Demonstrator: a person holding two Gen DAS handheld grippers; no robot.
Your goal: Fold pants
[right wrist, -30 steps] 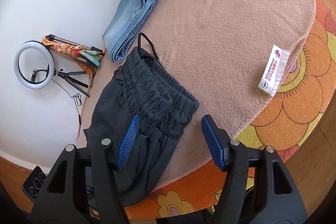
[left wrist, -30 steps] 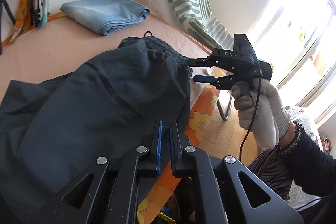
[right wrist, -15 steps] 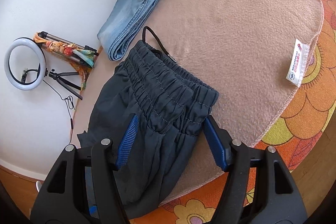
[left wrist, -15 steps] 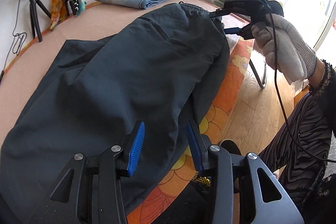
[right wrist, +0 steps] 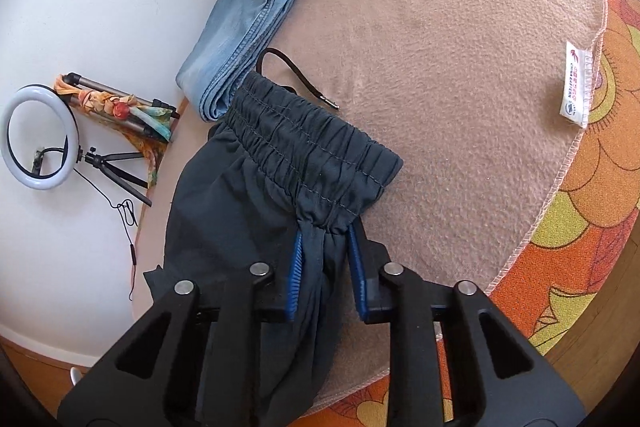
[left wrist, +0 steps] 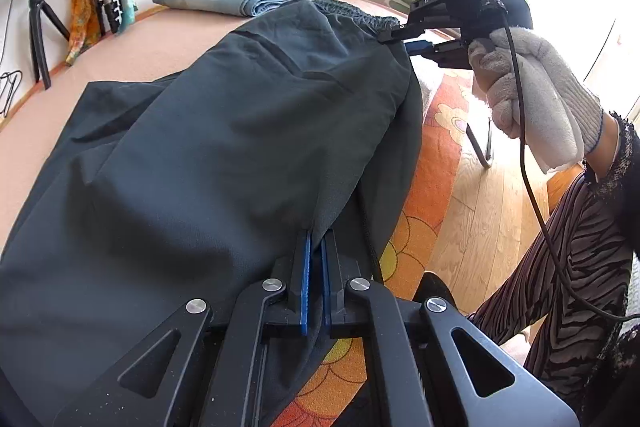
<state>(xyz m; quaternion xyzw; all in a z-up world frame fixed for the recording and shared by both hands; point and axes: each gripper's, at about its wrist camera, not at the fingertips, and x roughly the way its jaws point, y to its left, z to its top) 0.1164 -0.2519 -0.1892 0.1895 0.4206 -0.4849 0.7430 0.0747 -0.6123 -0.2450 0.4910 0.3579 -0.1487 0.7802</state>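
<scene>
Pants (left wrist: 224, 131) spread on pink blanket (right wrist: 460, 39). Left tongs (left wrist: 315, 247) clenched on a fabric fold; right tongs (right wrist: 326, 239) closing, gripping bunched cloth below the waistband (right wrist: 304, 143).

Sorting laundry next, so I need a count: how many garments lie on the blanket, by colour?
Dark grey pants: 1
Light blue folded jeans: 1
Total: 2

left gripper (left wrist: 315, 247) reclamped pants (left wrist: 224, 131) | right gripper (right wrist: 326, 233) jaws closing on waistband (right wrist: 312, 155)
</scene>
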